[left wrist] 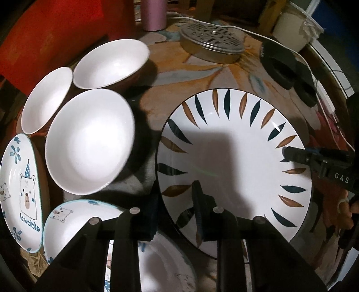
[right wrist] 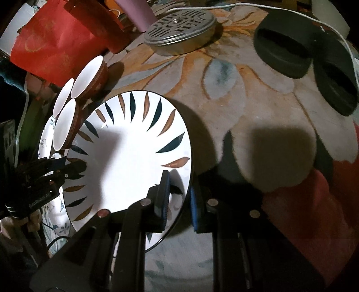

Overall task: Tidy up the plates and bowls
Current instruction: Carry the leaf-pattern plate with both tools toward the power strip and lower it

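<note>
A large white plate with a ring of dark and brown leaf marks is held above the table by both grippers. My left gripper is shut on its near-left rim. My right gripper is shut on its opposite rim, and it also shows in the left wrist view. The plate also shows in the right wrist view. Three white bowls stand to the left. Bear-print plates lie at lower left.
A round metal tin with a slotted lid stands at the back. Two black round objects and a white cable lie at the back right. A pink cup and a red bag stand behind the bowls.
</note>
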`<act>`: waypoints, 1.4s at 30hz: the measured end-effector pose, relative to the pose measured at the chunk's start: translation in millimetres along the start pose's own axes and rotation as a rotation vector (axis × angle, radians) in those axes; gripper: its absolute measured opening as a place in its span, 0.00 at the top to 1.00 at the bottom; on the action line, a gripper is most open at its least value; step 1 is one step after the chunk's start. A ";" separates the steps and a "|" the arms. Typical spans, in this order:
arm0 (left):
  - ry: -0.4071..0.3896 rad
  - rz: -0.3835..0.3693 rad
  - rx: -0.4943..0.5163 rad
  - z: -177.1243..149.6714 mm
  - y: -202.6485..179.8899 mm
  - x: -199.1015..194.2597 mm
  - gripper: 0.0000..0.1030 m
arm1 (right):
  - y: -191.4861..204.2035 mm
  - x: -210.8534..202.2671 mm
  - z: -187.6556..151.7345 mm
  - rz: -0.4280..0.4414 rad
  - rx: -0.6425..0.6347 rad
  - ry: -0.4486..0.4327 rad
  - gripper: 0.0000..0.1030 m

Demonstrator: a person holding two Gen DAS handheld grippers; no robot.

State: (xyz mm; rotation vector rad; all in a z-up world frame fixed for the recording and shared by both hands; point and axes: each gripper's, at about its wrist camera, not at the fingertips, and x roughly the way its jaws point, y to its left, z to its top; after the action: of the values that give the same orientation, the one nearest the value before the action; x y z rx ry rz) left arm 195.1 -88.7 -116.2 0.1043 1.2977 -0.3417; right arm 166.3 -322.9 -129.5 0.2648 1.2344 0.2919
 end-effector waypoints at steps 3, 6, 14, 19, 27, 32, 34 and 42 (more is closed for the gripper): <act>-0.014 -0.014 0.027 -2.8 -10.8 -6.7 0.74 | -5.7 -12.4 -4.4 -0.009 0.000 -0.019 0.84; -0.022 -0.035 0.047 -1.3 -27.2 -10.4 0.74 | -14.8 -25.8 -10.0 -0.023 0.010 -0.030 0.84; -0.033 -0.103 0.130 5.2 -90.5 -11.8 0.74 | -54.2 -66.5 -31.1 -0.108 0.054 -0.054 0.84; -0.032 -0.146 0.179 4.4 -136.7 -10.5 0.74 | -86.8 -96.3 -49.8 -0.141 0.103 -0.070 0.84; -0.003 -0.200 0.235 -4.3 -209.5 3.0 0.74 | -138.5 -131.6 -81.8 -0.222 0.191 -0.077 0.84; 0.021 -0.199 0.280 -11.4 -246.5 14.1 0.74 | -170.1 -140.0 -101.0 -0.250 0.257 -0.064 0.83; 0.034 -0.194 0.293 -14.4 -256.5 18.4 0.74 | -181.2 -139.6 -106.7 -0.260 0.278 -0.053 0.83; 0.104 -0.136 0.326 -25.6 -275.4 40.4 0.75 | -205.2 -122.2 -123.2 -0.244 0.364 -0.021 0.80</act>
State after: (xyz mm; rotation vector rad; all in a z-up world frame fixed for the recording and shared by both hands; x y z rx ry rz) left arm 96.5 -349.9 -130.2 0.3137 1.3467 -0.6712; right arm 27.7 -553.2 -132.0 0.4247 1.2807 -0.1488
